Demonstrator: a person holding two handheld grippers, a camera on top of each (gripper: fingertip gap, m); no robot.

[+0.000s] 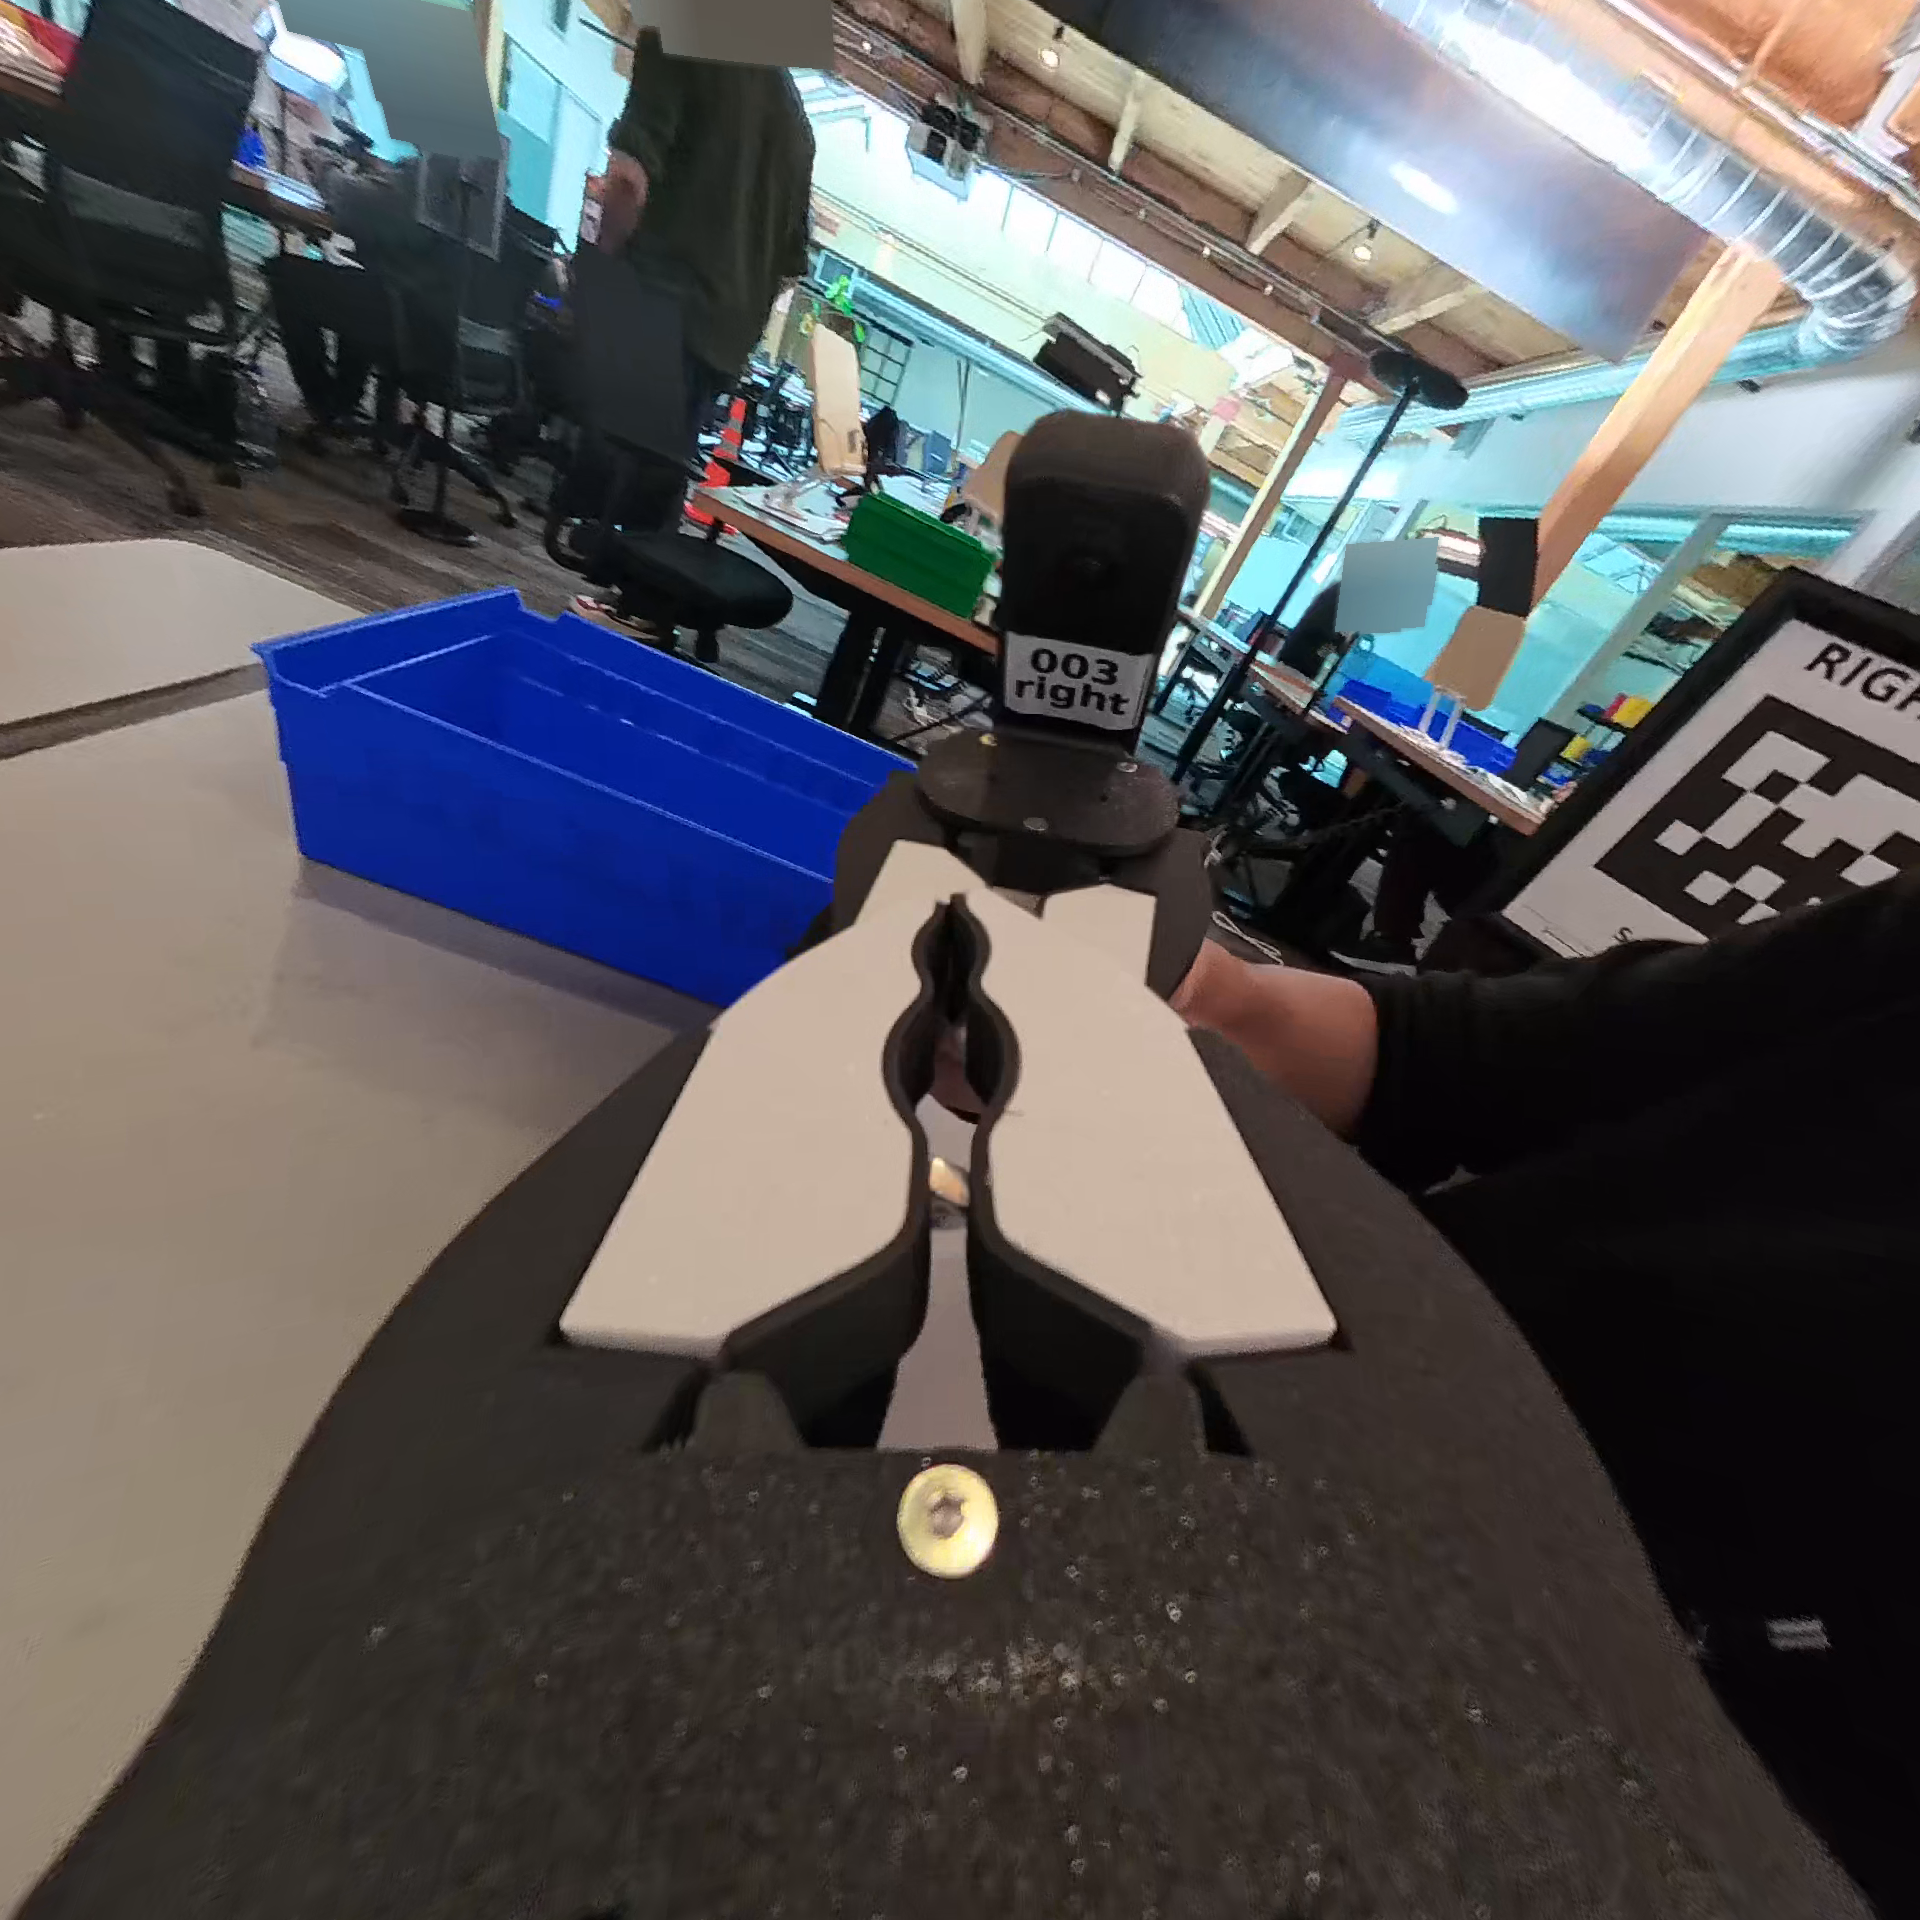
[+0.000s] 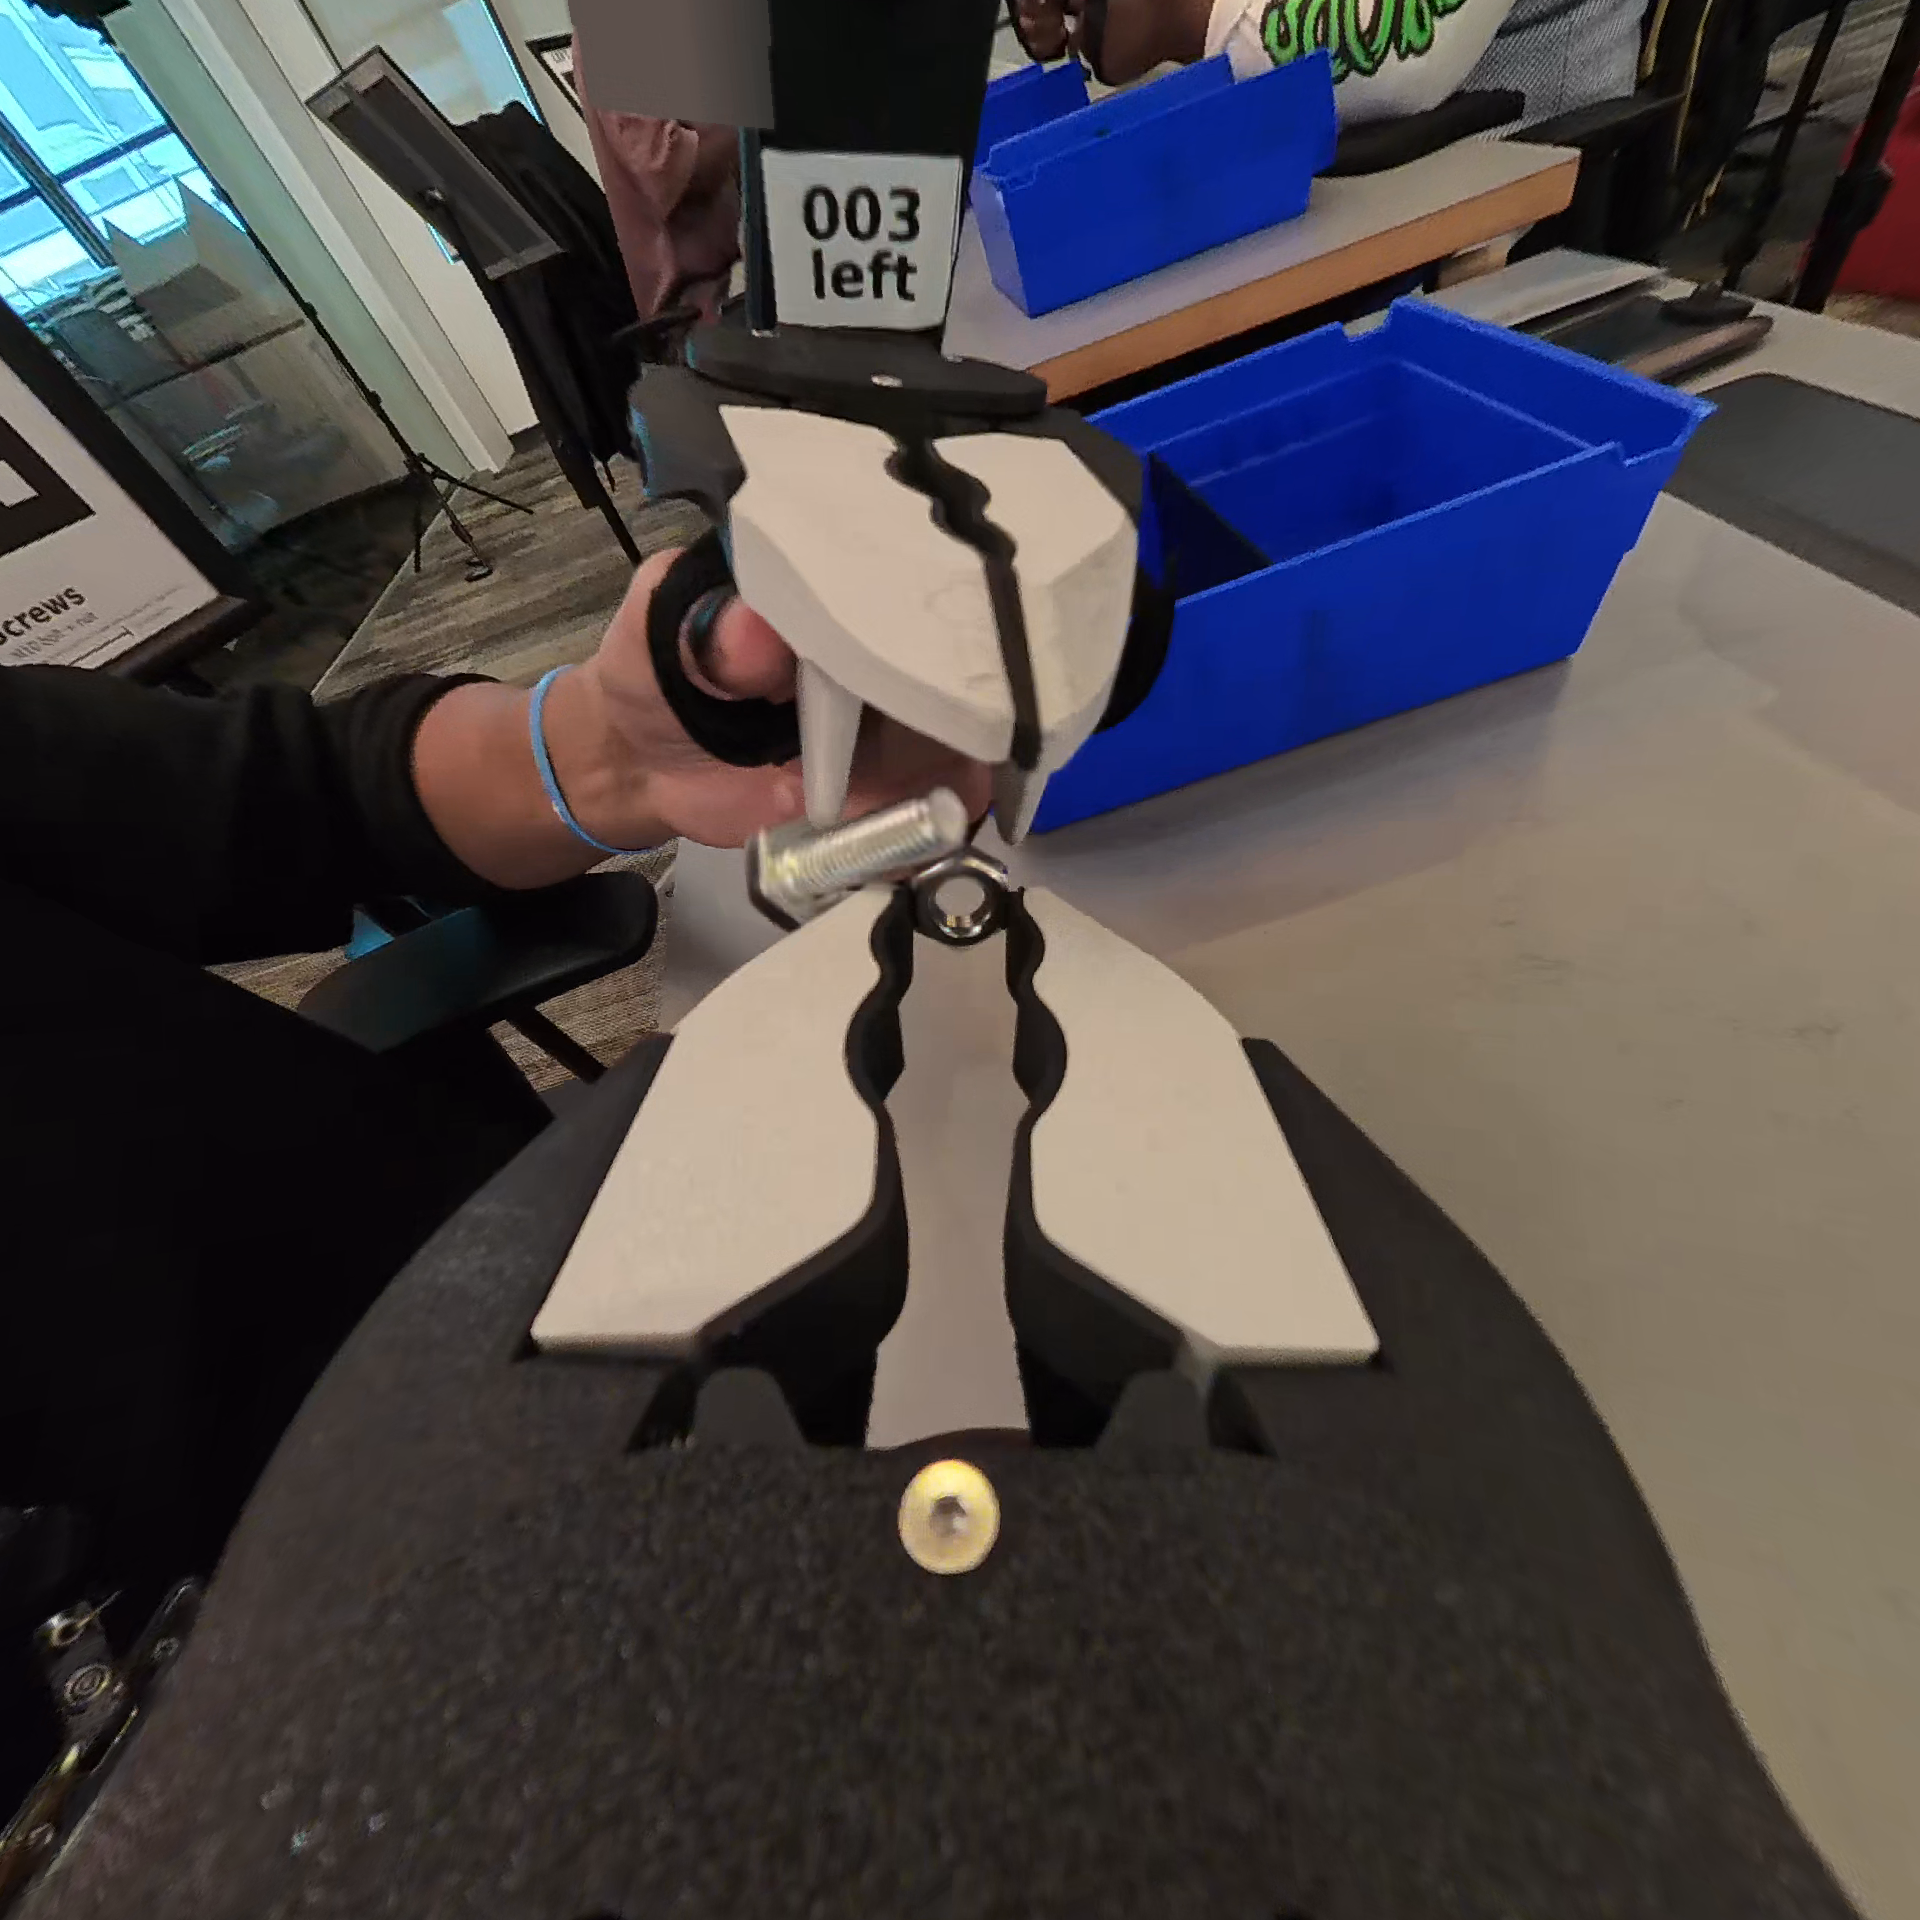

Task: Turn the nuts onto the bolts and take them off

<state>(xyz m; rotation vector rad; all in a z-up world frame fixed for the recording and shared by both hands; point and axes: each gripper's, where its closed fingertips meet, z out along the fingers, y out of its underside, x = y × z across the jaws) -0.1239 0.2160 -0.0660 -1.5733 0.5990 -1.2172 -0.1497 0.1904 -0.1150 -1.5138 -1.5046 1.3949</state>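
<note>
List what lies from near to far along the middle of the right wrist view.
Right gripper holding the nut at its tips → bolt held crosswise by the left gripper → blue bin on the grey table → second blue bin on the far table.

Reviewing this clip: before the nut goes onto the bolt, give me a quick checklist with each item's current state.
1. Left gripper shut on the bolt: ok.
2. Right gripper holds the hex nut at its fingertips: ok.
3. Nut bore visible and unobstructed: ok.
4. Bolt's threaded end lined up with the bore: not ok; the bolt lies crosswise above the nut.
5. Nut free of the bolt's threads: ok.
6. Blue bin clear of both grippers: ok.
</note>
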